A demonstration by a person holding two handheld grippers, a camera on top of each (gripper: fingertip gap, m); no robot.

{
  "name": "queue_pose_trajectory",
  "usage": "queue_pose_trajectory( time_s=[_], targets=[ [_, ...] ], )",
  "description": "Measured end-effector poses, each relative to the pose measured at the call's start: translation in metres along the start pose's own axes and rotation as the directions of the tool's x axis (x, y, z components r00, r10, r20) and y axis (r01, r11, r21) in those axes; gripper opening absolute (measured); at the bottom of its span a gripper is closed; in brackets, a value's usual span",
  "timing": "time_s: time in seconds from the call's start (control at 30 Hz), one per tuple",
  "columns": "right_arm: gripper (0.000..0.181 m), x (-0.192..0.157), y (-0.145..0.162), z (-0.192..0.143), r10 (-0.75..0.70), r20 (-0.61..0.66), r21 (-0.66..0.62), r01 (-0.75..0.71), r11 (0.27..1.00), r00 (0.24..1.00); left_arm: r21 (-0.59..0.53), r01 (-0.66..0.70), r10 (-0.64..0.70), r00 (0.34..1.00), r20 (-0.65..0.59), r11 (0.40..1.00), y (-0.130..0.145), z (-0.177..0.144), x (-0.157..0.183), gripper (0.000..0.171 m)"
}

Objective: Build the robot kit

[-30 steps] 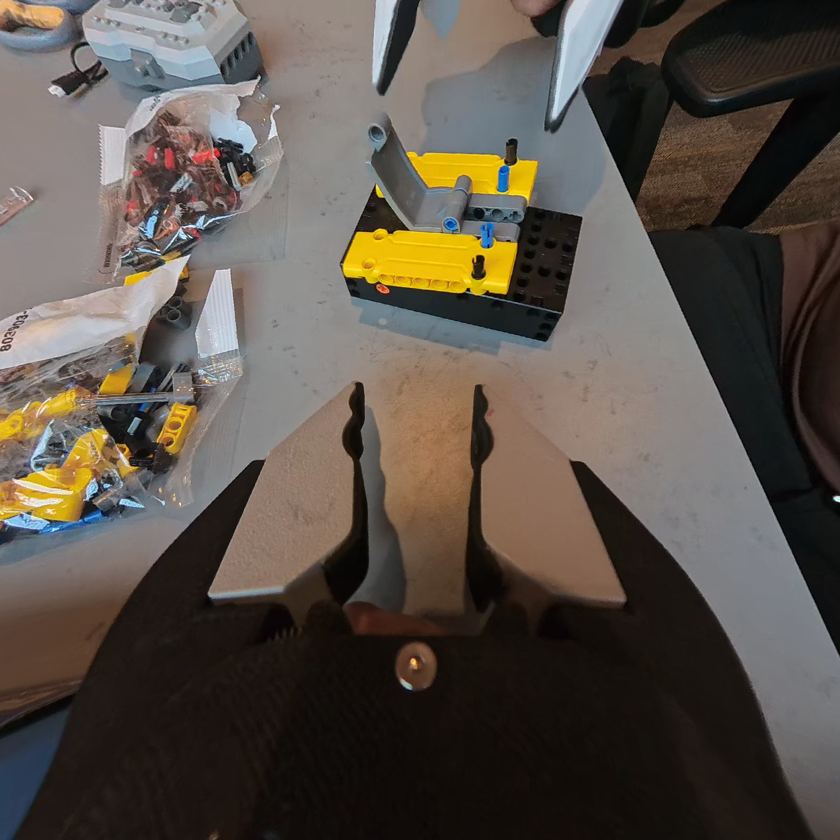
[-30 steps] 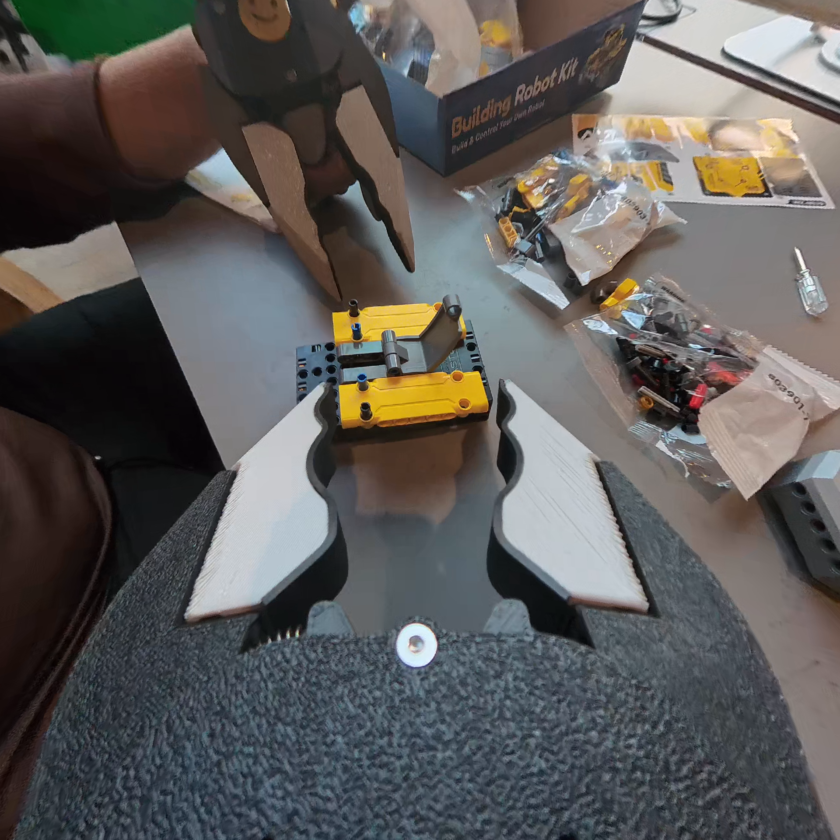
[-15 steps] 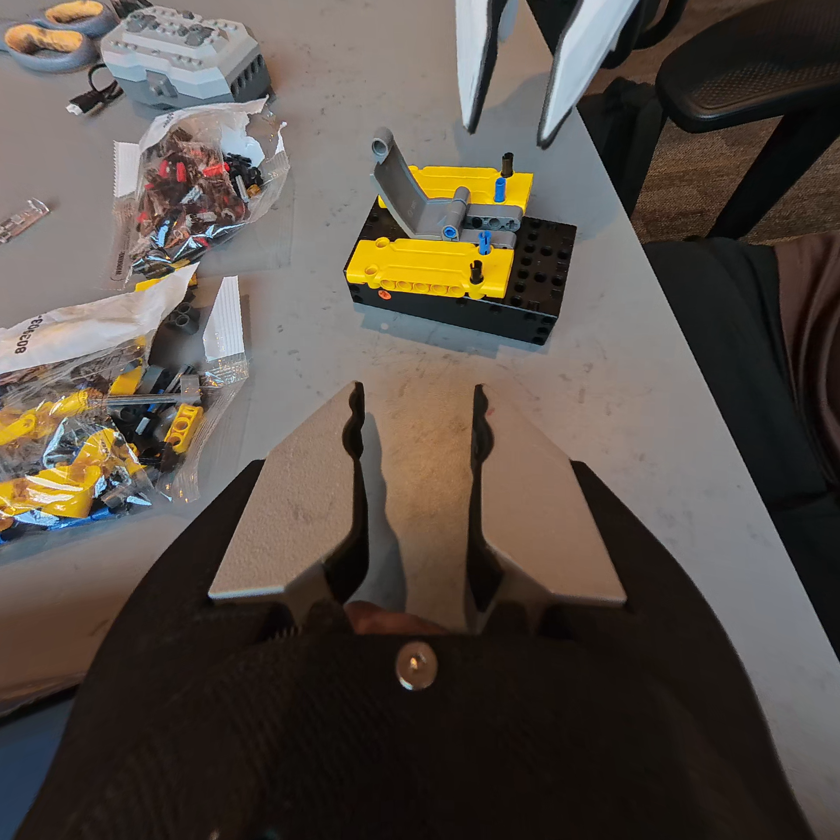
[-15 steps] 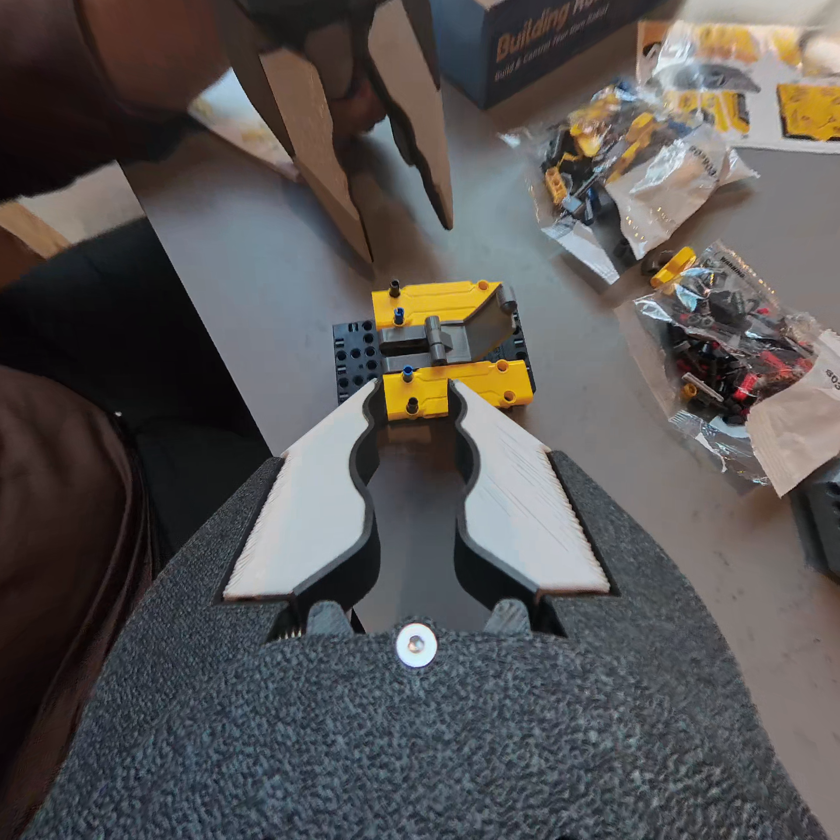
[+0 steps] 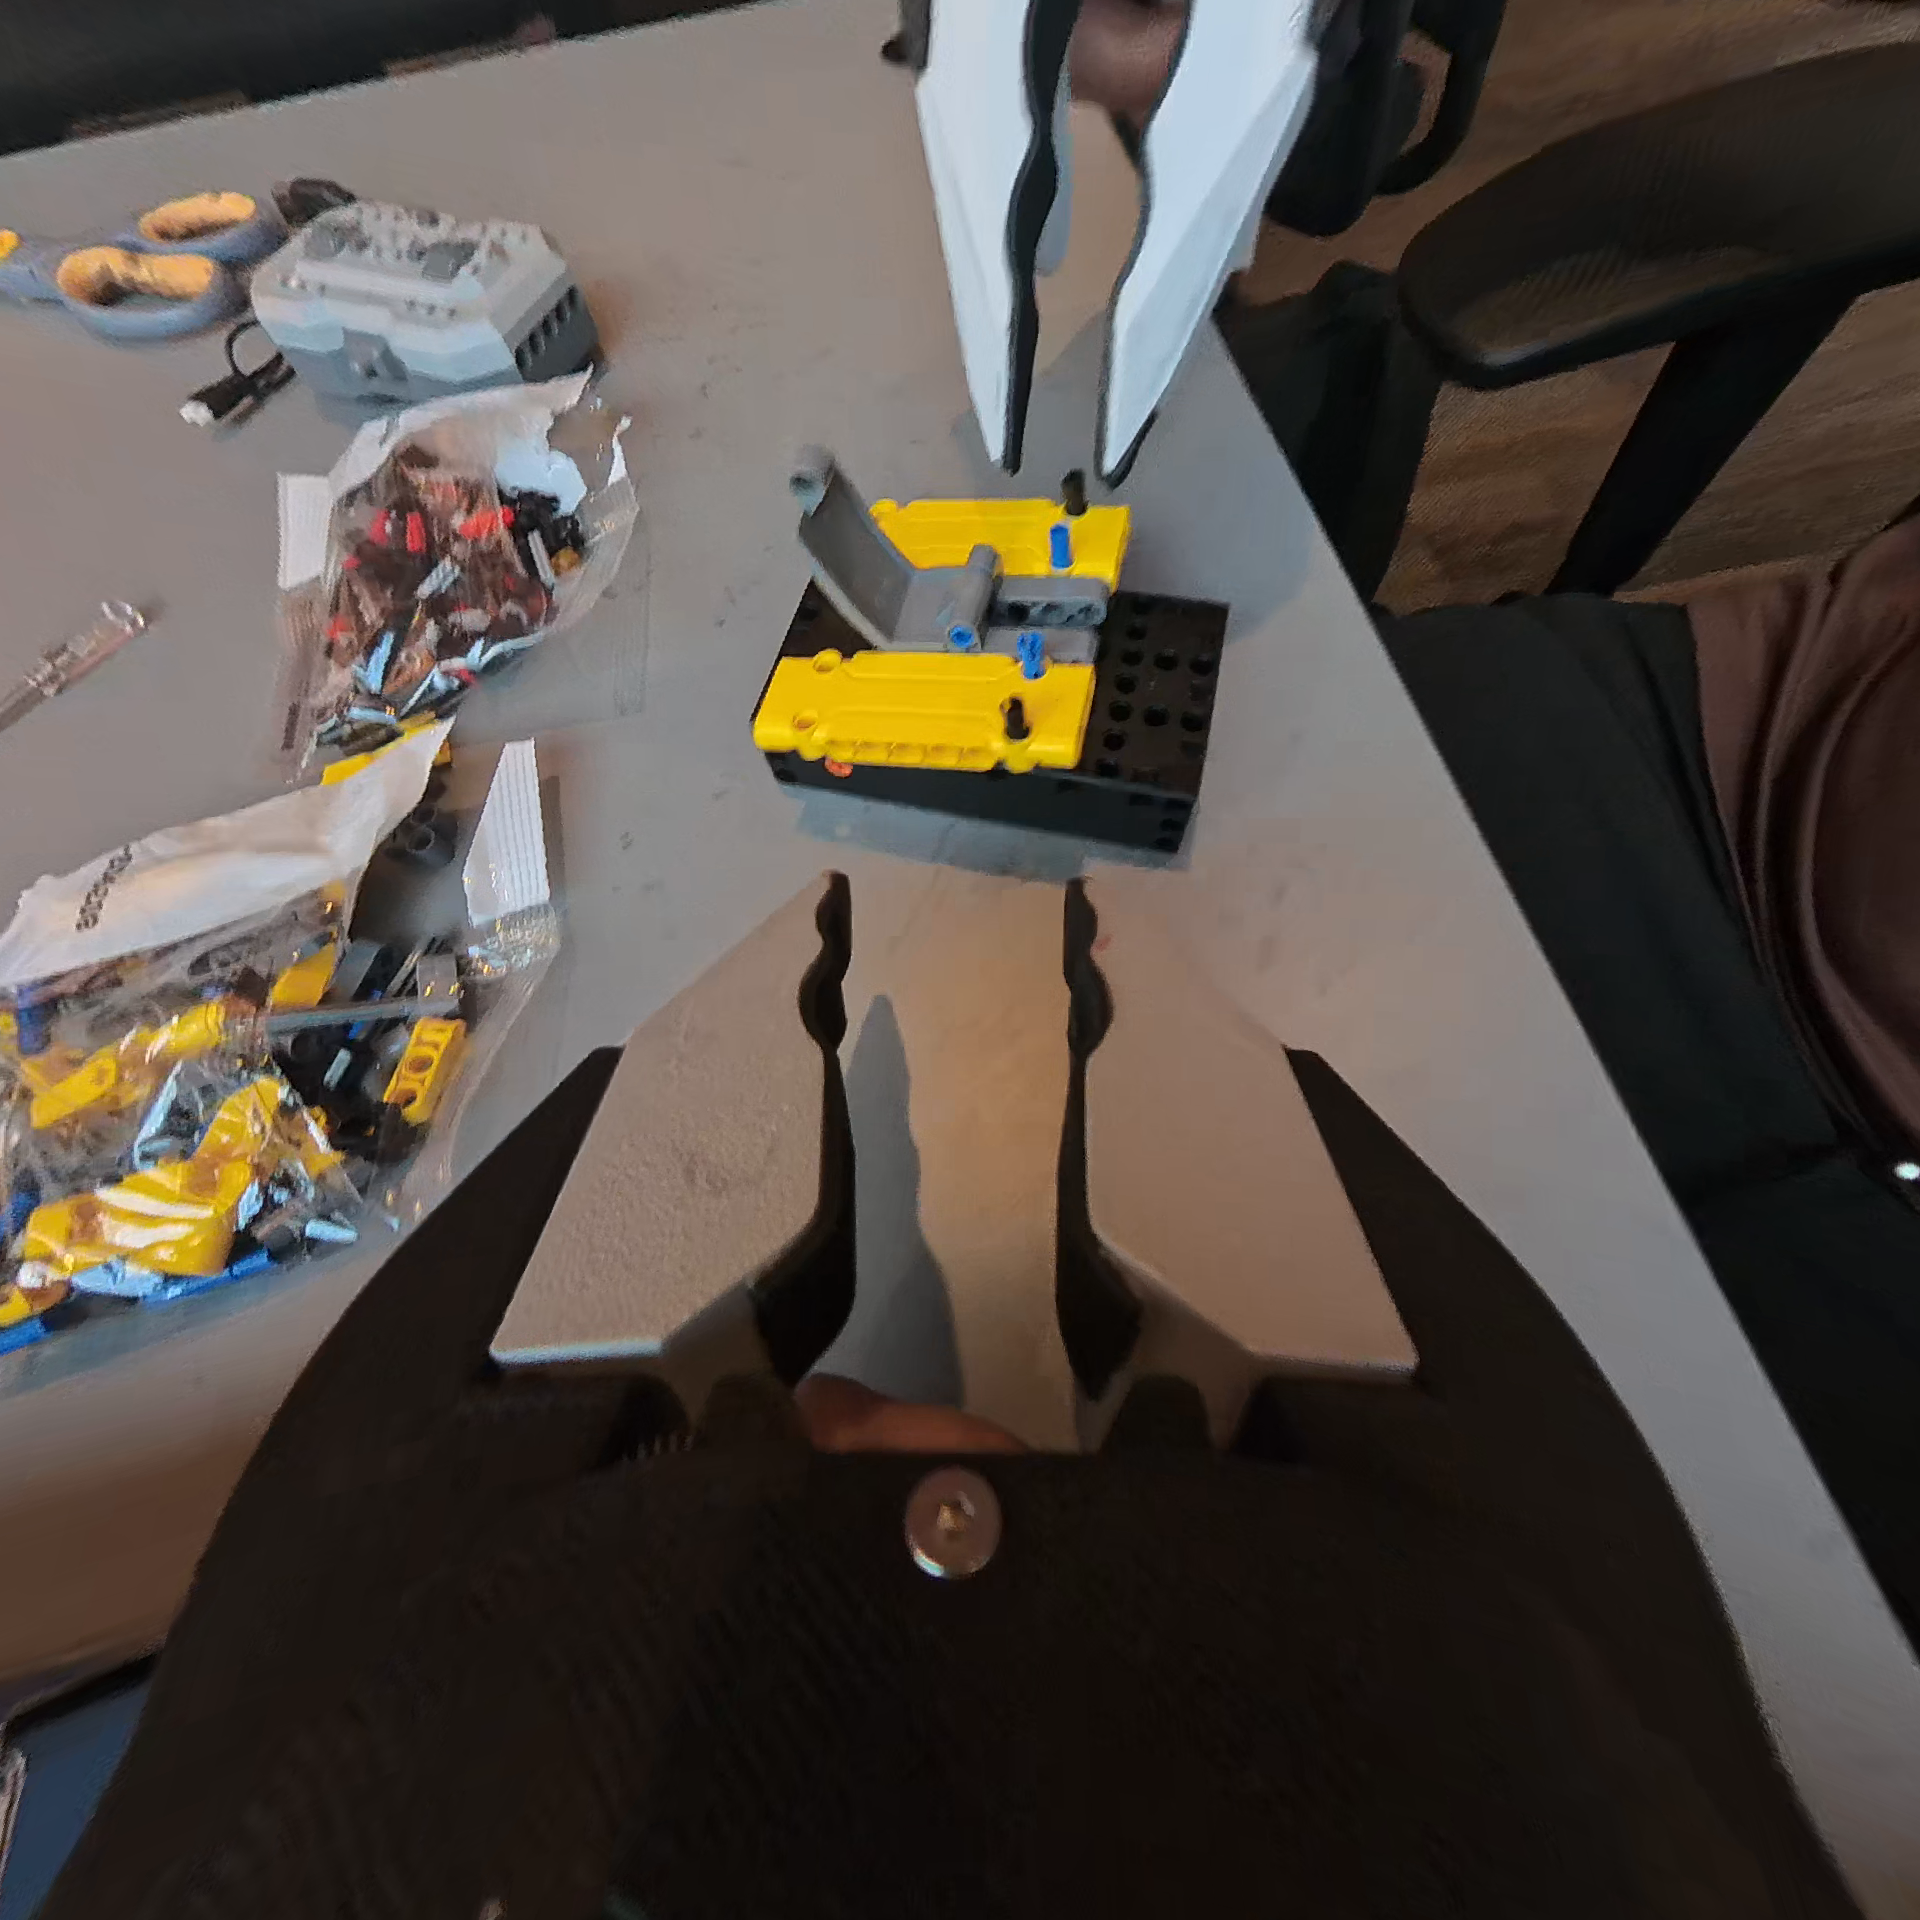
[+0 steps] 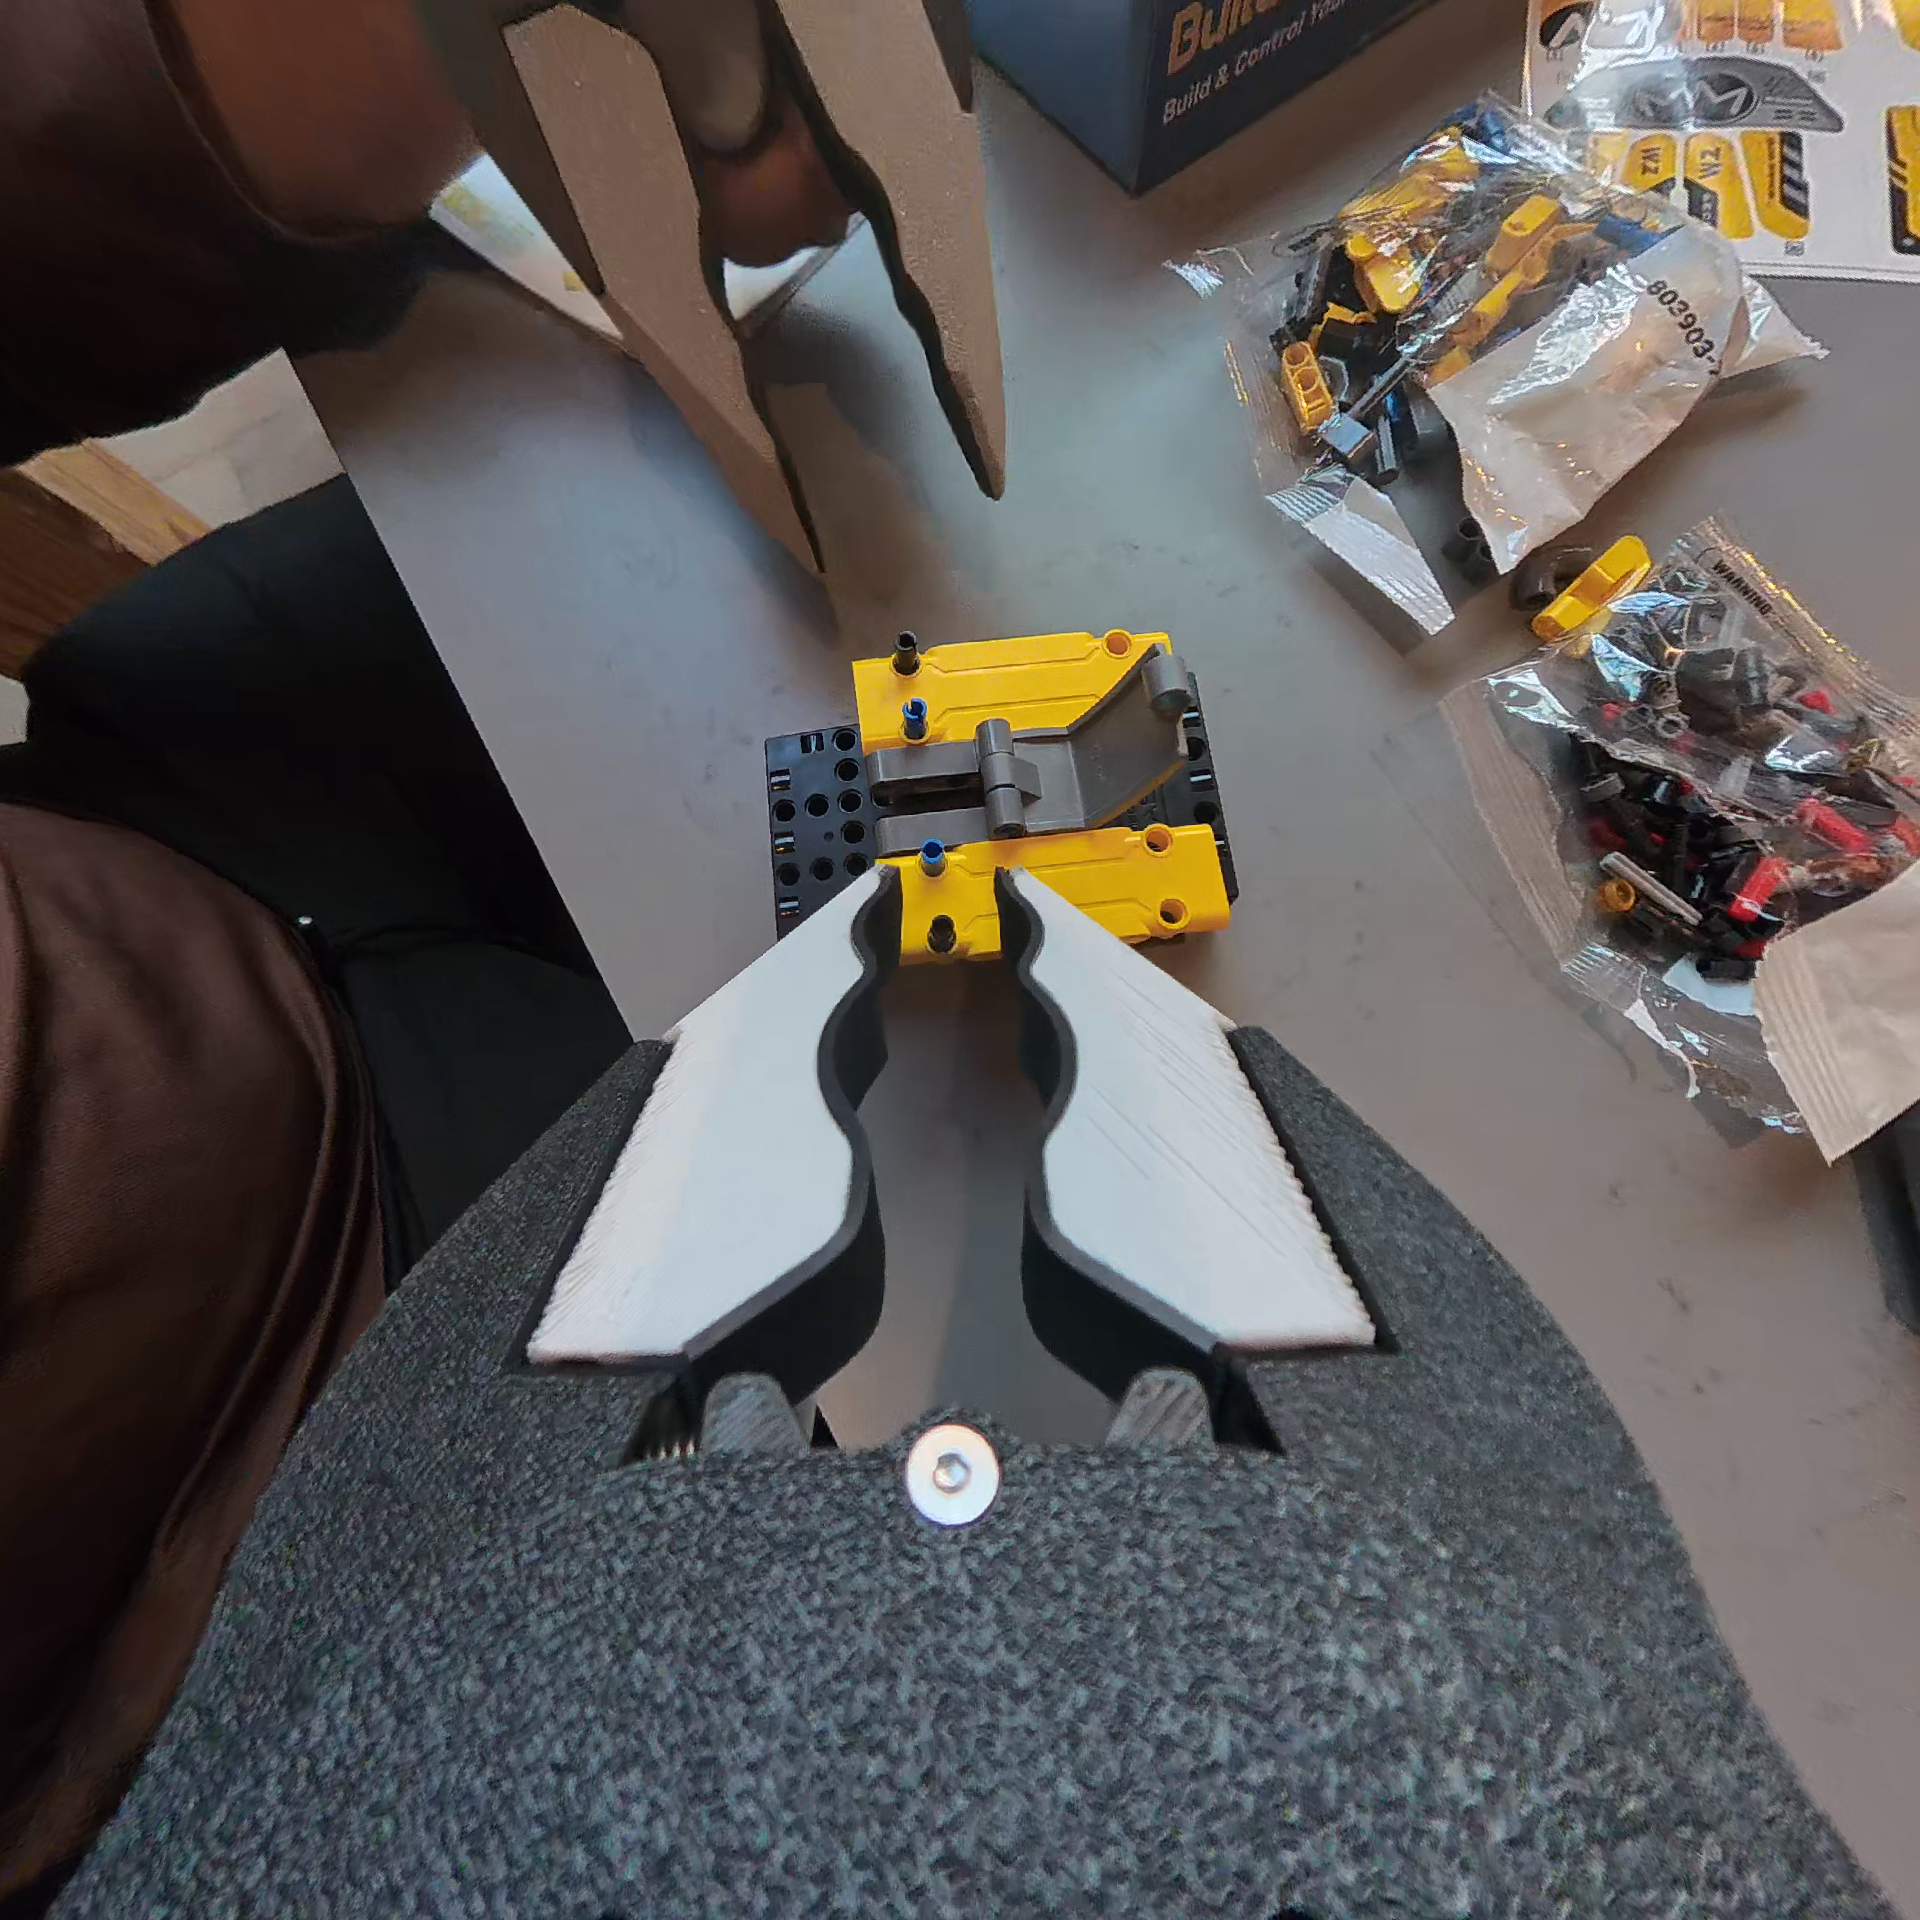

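Observation:
A small brick assembly (image 5: 1153,707) stands near the table's edge: a black holed base, two yellow panels, a grey angled piece (image 6: 1091,769) between them, and blue and black pins. My right gripper (image 6: 943,878) is narrowly open. Its fingertips straddle a black pin (image 6: 940,930) on the nearer yellow panel (image 6: 1101,883) without closing on it. In the left wrist view the right gripper (image 5: 1062,468) comes down from above onto that pin (image 5: 1072,488). My left gripper (image 5: 954,888) is open and empty, just short of the assembly's other side. It also shows in the right wrist view (image 6: 902,525).
Clear bags of loose parts (image 5: 447,582) (image 5: 208,1122) lie left of the assembly, with a grey battery box (image 5: 416,301), scissors (image 5: 145,270) and a screwdriver (image 5: 73,655). A blue box (image 6: 1247,73) and sticker sheet (image 6: 1714,135) lie farther off. The table edge (image 5: 1455,790), a person's lap and a chair (image 5: 1662,260) are close by. There is about 9 centimeters between the tips of the two grippers.
My right gripper narrowed its jaws and came down closer, so its tips now straddle the black pin. My left gripper stayed open, roughly in place.

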State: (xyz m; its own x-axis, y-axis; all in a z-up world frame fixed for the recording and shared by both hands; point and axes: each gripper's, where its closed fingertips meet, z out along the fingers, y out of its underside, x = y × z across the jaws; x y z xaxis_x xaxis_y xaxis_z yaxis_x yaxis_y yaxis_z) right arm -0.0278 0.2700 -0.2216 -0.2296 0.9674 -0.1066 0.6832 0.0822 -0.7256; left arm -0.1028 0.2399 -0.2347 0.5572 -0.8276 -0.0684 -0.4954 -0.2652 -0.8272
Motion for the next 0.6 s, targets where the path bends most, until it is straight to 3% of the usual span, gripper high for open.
queue_pose_trajectory(
  time_s=[0.13,0.2,0.47,0.6],
  targets=[
    [0.018,0.0,0.002,0.002,-0.009,0.006,-0.008,0.009,1.0,1.0,0.109,0.034,-0.026,0.997,-0.076,0.993,-0.032,0.005,0.014,0.03],
    [0.018,-0.002,0.001,0.002,-0.015,0.014,-0.006,0.015,1.0,1.0,0.107,0.033,-0.024,0.996,-0.09,0.994,-0.04,0.01,0.018,0.028],
    [0.02,-0.007,0.003,0.009,-0.038,0.044,-0.055,0.04,0.998,0.998,0.002,0.054,-0.054,0.993,-0.101,0.999,-0.036,0.038,0.015,0.031],
    [0.019,-0.005,0.005,0.012,-0.047,0.038,-0.083,0.05,0.995,0.998,-0.018,0.042,-0.044,0.994,-0.1,0.999,-0.031,0.042,0.016,0.024]
  ],
)
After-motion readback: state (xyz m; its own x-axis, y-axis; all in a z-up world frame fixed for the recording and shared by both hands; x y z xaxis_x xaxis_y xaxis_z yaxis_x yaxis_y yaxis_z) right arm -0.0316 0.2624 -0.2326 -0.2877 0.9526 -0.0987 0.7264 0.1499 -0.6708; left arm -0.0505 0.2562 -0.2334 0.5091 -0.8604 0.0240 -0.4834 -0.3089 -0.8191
